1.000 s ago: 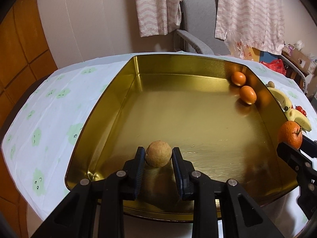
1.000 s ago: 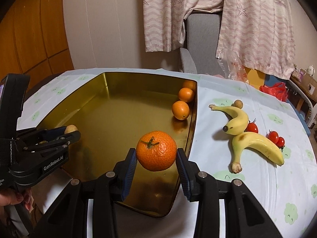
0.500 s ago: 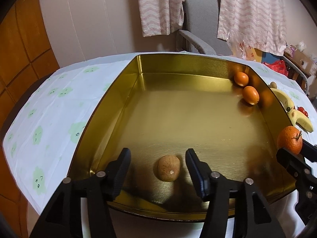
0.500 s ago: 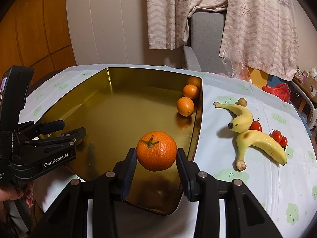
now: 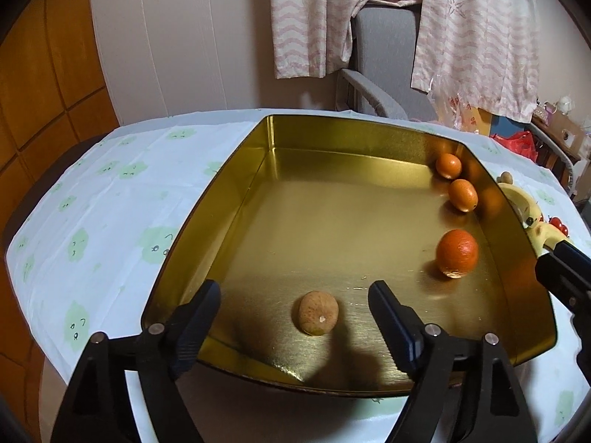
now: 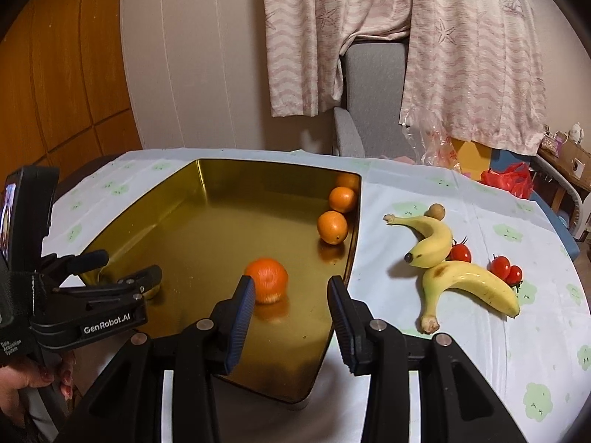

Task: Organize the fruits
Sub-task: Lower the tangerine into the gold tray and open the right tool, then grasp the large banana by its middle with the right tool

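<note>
A gold metal tray [image 5: 229,199] [image 6: 155,217] sits on the table. On its floor lies a small brown fruit [image 5: 317,312], just ahead of my open left gripper [image 5: 293,317], which holds nothing. A tangerine [image 5: 457,253] [image 6: 266,280] rests in the tray in front of my open right gripper [image 6: 291,297], free of the fingers. Two small oranges [image 5: 462,195] [image 6: 332,227] sit at the tray's far right wall. Two bananas [image 6: 467,280], cherry tomatoes [image 6: 506,269] and another small brown fruit [image 6: 436,211] lie on the cloth to the right of the tray.
A white tablecloth [image 5: 92,203] with green prints covers the round table. A grey chair [image 6: 373,118] with pink clothes draped on it stands behind the table. A hand [image 6: 33,380] holds the left gripper at the lower left of the right wrist view.
My left gripper opened and let the brown fruit drop onto the tray floor, then drew back. My right gripper opened and released the tangerine into the tray.
</note>
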`<move>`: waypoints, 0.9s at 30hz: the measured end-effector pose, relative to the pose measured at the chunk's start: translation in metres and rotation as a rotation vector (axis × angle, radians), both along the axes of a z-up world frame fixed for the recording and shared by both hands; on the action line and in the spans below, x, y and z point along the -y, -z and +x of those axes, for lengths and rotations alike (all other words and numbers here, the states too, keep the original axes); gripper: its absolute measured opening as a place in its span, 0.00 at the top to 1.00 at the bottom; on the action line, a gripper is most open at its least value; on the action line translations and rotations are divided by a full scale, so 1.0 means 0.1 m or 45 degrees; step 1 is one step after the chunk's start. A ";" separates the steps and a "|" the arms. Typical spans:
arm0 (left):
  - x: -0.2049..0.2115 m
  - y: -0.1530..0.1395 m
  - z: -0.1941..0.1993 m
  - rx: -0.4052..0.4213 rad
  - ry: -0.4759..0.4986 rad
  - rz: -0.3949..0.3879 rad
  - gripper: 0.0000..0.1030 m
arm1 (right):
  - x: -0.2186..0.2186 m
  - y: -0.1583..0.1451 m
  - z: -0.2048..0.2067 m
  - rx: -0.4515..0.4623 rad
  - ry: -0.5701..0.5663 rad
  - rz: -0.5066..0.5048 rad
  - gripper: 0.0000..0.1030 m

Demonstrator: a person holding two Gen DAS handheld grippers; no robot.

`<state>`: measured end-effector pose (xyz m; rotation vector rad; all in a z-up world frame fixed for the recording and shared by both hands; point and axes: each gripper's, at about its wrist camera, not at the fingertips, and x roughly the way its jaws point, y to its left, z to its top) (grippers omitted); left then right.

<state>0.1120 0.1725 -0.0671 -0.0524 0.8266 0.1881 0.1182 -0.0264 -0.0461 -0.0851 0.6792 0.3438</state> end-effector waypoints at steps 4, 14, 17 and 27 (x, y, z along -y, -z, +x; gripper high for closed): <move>0.03 -0.08 -0.07 0.039 0.000 -0.029 0.08 | 0.06 -0.02 0.00 0.001 0.022 0.011 0.60; 0.33 -0.26 -0.24 0.096 0.111 -0.052 0.02 | 0.36 -0.05 -0.04 0.005 0.095 0.042 0.59; 0.49 -0.30 -0.30 0.107 0.186 -0.056 0.01 | 0.55 0.00 -0.07 -0.014 0.142 0.037 0.59; 1.00 -0.36 -0.47 0.099 0.411 -0.043 0.00 | 1.38 0.27 -0.02 -0.138 0.331 0.013 0.57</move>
